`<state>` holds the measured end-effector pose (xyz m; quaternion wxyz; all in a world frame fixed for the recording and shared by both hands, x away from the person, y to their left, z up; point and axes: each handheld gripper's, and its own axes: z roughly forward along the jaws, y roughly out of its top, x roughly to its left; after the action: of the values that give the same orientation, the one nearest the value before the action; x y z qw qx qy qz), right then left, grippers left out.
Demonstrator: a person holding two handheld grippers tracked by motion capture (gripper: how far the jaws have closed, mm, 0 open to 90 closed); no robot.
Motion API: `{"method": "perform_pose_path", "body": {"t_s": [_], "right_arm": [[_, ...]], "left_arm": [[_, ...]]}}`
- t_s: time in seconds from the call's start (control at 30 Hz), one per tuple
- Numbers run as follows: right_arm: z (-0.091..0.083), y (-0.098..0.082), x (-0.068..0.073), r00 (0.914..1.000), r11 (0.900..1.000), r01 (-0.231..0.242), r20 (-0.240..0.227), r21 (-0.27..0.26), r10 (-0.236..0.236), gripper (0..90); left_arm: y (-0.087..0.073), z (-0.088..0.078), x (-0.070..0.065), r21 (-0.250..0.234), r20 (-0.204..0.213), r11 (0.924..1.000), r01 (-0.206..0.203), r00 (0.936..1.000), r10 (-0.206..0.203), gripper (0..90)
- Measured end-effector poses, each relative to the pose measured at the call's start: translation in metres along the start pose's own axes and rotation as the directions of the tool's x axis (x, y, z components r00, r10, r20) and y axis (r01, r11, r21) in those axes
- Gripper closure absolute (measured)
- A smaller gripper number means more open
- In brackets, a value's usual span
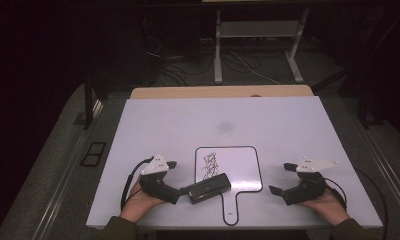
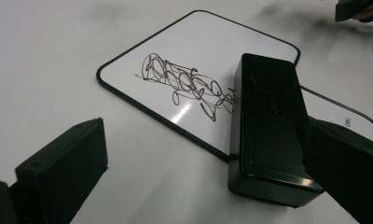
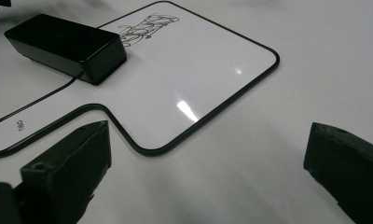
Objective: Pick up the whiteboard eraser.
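Left gripper (image 1: 176, 176) released, one jaw touching eraser (image 1: 209, 187) on whiteboard (image 1: 240, 167) — grasp step; right gripper (image 1: 279, 178) released, idle on counter (image 1: 288, 125) — next: clamp eraser, wipe scribble (image 1: 209, 165)

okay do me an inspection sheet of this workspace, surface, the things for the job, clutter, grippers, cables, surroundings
Surface: white table top, a faint grey smudge toward the far side.
Job's things: small whiteboard with a handle, lying flat, dark scribble on it; black eraser block resting across the whiteboard's near left edge, close to the scribble.
Clutter: nothing seen.
Grippers: left gripper open, one jaw close against the eraser block's end, the other well apart from it; right gripper open, nothing between its jaws, right of the whiteboard.
Cables: a black cable loops from the left gripper; loose cables on the floor beyond the table.
Surroundings: dark room, a white desk frame behind the table.
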<state>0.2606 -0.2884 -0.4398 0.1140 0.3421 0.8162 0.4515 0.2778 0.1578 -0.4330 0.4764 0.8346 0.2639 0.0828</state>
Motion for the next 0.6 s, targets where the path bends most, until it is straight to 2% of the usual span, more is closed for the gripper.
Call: {"method": "perform_pose_path", "body": {"t_s": [0.23, 0.6], "right_arm": [[-0.0014, -0.0012, -0.0020, 0.9998, 1.000, -0.016, -0.008, -0.009, 0.016, 0.0], [-0.0024, -0.0027, -0.0032, 0.9996, 1.000, -0.024, -0.018, -0.011, 0.023, 0.0]], "left_arm": [[0.0005, -0.0018, 0.0008, -0.006, 0.002, 0.9999, 0.014, 0.9999, -0.014, 0.0], [0.0073, -0.0028, 0.0004, -0.010, -0.004, 0.9999, 0.013, 0.9999, -0.013, 0.0]]}}
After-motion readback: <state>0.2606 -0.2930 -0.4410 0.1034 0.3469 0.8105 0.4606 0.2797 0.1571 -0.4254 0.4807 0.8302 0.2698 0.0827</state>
